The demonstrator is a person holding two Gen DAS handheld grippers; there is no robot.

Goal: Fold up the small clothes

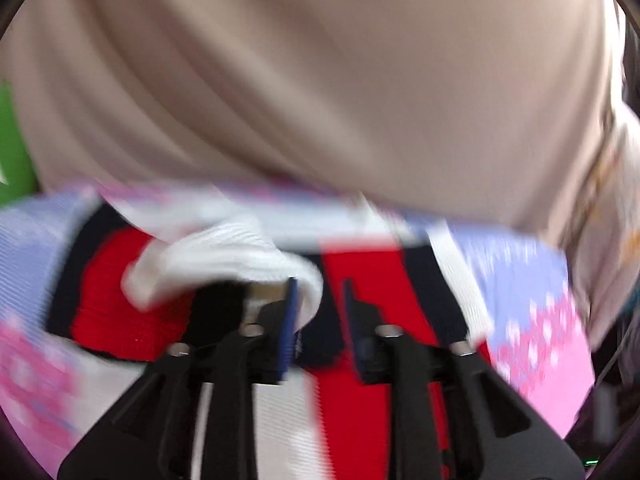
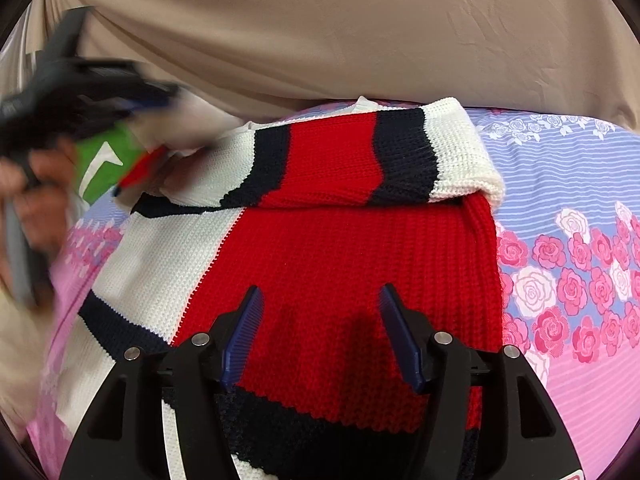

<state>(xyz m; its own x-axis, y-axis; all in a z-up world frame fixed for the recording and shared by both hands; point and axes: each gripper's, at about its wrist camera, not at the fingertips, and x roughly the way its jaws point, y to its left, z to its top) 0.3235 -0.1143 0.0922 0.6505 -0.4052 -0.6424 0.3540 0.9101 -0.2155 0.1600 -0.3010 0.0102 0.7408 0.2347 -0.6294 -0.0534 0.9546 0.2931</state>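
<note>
Hovering parted and empty, the right gripper [image 2: 320, 332] overlooks the striped sweater [image 2: 344, 256]; its folded edge lies ahead, open floral sheet [image 2: 580, 184] rightward. The left gripper [image 1: 320, 320] is slightly parted, its grip unclear.

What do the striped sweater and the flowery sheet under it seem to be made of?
The sweater looks like chunky knitted yarn, wool or acrylic: ribbed rows and separate stitches show in its red, white and navy bands, and the finish is matte. The sheet looks like thin, smooth woven fabric, perhaps cotton: it lies flat and carries a printed rose pattern.
</note>
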